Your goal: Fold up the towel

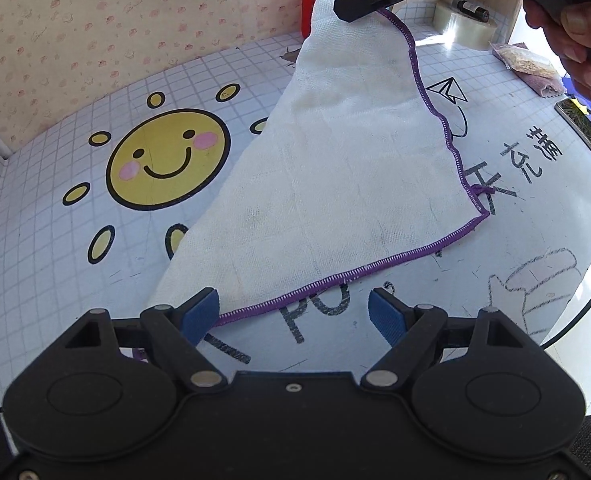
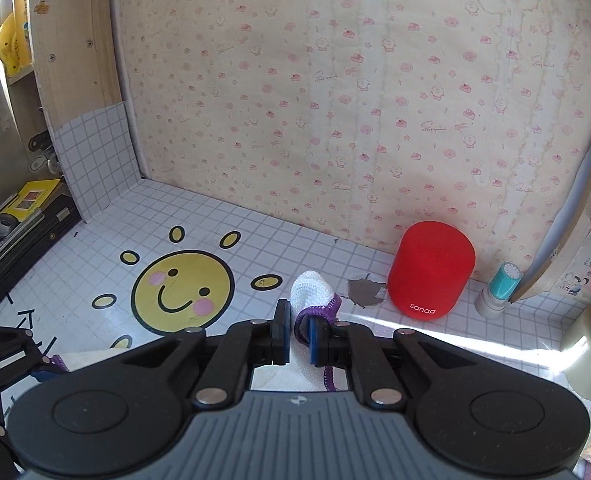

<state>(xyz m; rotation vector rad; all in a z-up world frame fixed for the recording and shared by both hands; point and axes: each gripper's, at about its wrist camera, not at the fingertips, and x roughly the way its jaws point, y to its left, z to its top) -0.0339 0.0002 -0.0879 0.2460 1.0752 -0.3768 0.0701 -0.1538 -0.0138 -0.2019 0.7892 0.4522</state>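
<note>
Plainly the towel (image 1: 335,168) is thin, soft white cloth with a purple stitched hem, light enough to hang from one pinch and limp enough to sag and drape wherever it is let go. One corner is raised off the table (image 1: 55,208), clamped between the nearly closed blue pads of the right claw (image 2: 298,336), with a nub of cloth and hem poking out past the tips; from there the towel slopes down so that its lower part lies on the table toward the near edge. The left claw (image 1: 293,314) stands wide, holding nothing, low over the table at the near hem, one pad just beside the towel's near corner. That hemmed corner looks like the soundest place to take hold, since the stitching gives a firmer bite than the loose weave. The table wears a grid-patterned cover printed with a smiling sun (image 1: 167,160) and black lettering, smooth enough for cloth to slide. Along the far edge, against a wall papered in small pink motifs, stand a red speaker (image 2: 431,270) and a roll of tape (image 1: 463,26).
</note>
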